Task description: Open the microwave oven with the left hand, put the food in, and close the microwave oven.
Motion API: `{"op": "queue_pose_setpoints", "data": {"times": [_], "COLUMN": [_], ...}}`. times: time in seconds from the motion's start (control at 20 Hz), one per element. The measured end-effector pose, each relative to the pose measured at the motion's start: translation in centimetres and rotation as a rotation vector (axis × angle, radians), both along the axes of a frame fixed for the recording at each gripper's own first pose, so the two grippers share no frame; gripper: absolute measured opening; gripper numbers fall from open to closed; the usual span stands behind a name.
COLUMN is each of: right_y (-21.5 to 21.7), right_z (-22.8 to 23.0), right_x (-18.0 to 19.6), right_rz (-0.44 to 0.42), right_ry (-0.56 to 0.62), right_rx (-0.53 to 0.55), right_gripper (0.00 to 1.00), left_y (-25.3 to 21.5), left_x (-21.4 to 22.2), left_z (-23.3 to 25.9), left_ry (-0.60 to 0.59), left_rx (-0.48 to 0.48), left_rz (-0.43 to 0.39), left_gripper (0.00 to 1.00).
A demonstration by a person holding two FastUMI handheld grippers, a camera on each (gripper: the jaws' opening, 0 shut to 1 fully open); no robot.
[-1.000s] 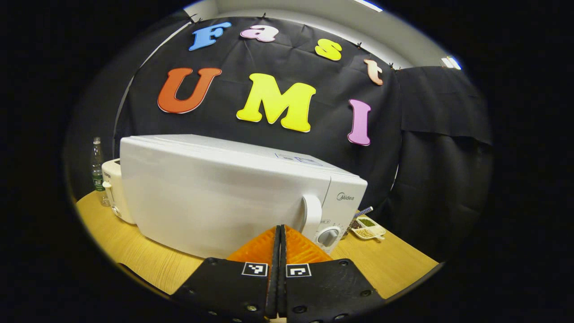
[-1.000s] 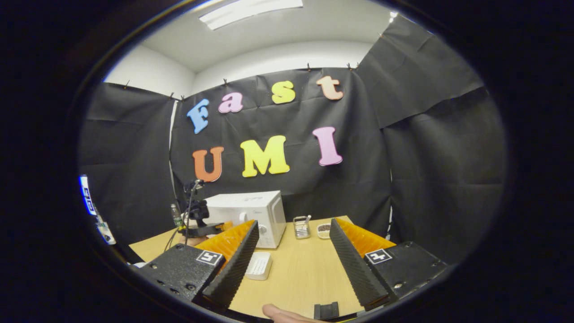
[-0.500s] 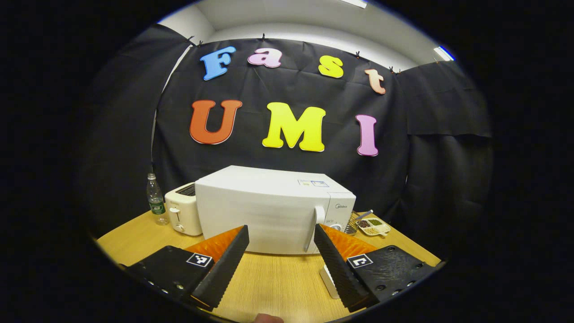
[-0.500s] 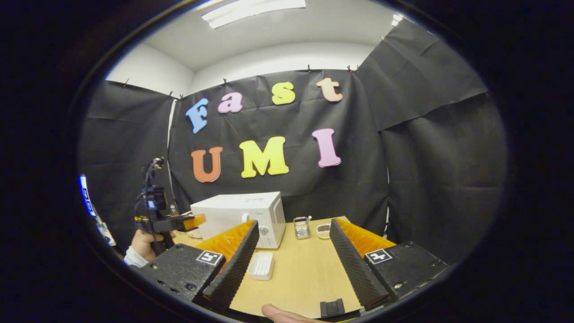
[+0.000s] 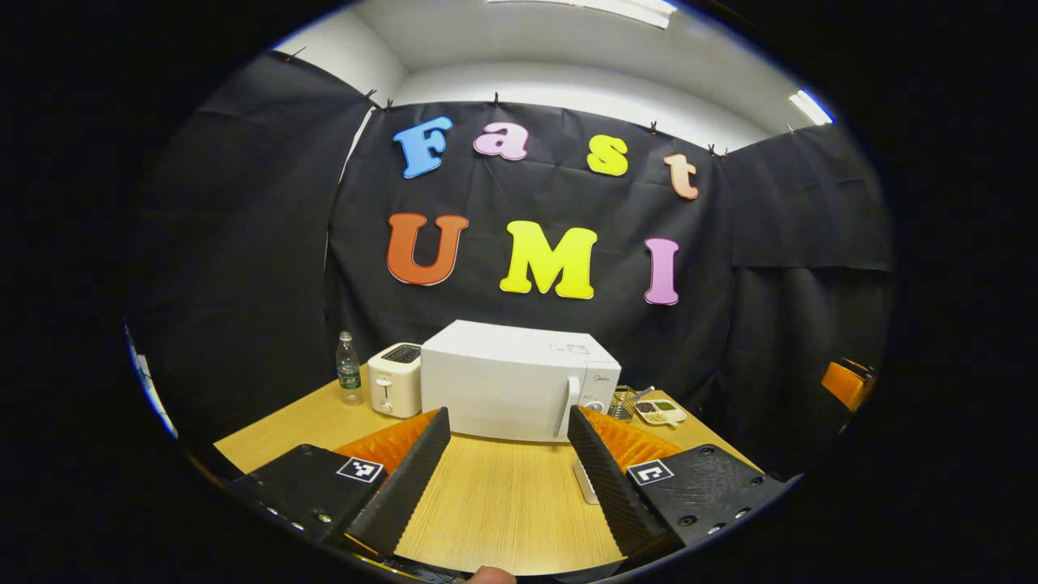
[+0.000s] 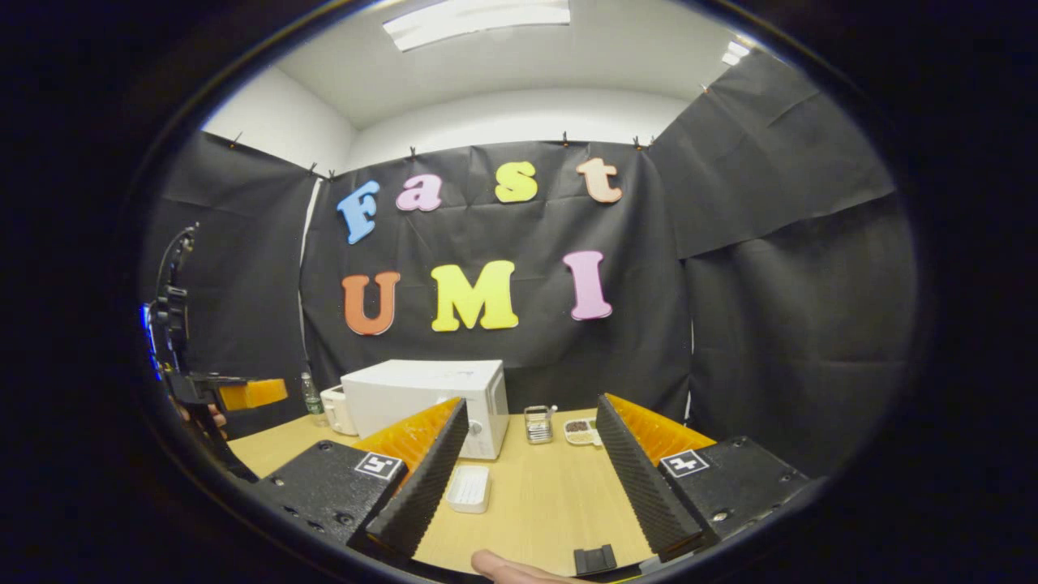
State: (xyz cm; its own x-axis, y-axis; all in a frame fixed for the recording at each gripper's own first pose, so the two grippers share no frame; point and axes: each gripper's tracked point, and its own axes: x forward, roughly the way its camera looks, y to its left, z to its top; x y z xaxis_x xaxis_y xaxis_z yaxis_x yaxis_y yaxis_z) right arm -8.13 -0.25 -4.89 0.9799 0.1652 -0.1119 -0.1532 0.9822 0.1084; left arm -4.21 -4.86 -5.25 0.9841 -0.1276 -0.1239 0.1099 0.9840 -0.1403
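Both grippers are hanging back from a white microwave (image 5: pixel 519 380) standing on a wooden table (image 5: pixel 503 511), its door shut and its handle (image 5: pixel 570 405) running upright beside the control dials. The left gripper (image 5: pixel 504 438) is pointing straight at the microwave with its two fingers spread wide and nothing between them; the right gripper (image 6: pixel 527 438), off to the microwave's right front, is likewise gaping and empty. A white tray (image 6: pixel 469 489), which looks to be the food container, is lying on the table just in front of the microwave, a little toward its dial side; what it holds is too small to tell. A toaster (image 5: pixel 394 380) and a water bottle (image 5: pixel 349 379) are standing to the microwave's left, and a small dish of beans (image 5: pixel 661 411) is sitting to its right.

Judging by the closed door and the tray outside it, either the opening step is not yet begun or the food is in and the job is over; the pictures alone cannot settle it. If opening is next, the left gripper needs to travel forward to the handle, straddle it, close on it and swing the door out.
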Motion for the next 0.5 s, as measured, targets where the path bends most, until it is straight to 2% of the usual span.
{"op": "queue_pose_setpoints", "data": {"times": [0.15, 0.35, 0.5], "right_y": [1.2, 2.7, 3.3], "right_z": [0.9, 1.4, 1.6], "right_x": [-0.6, -1.3, -2.1], "right_rz": [0.009, 0.037, 0.050], "right_ry": [-0.017, -0.027, -0.048], "right_rx": [0.009, -0.012, -0.013], "right_gripper": [1.00, 1.00, 1.00], "left_y": [-0.3, -2.0, -2.1], "left_x": [-3.0, -5.8, -6.8], "left_z": [1.6, 1.9, 1.8], "left_ry": [-0.055, -0.073, -0.076], "left_rx": [0.034, 0.012, -0.003], "left_rz": [0.013, -0.037, -0.019], "left_gripper": [0.93, 0.93, 0.93]}}
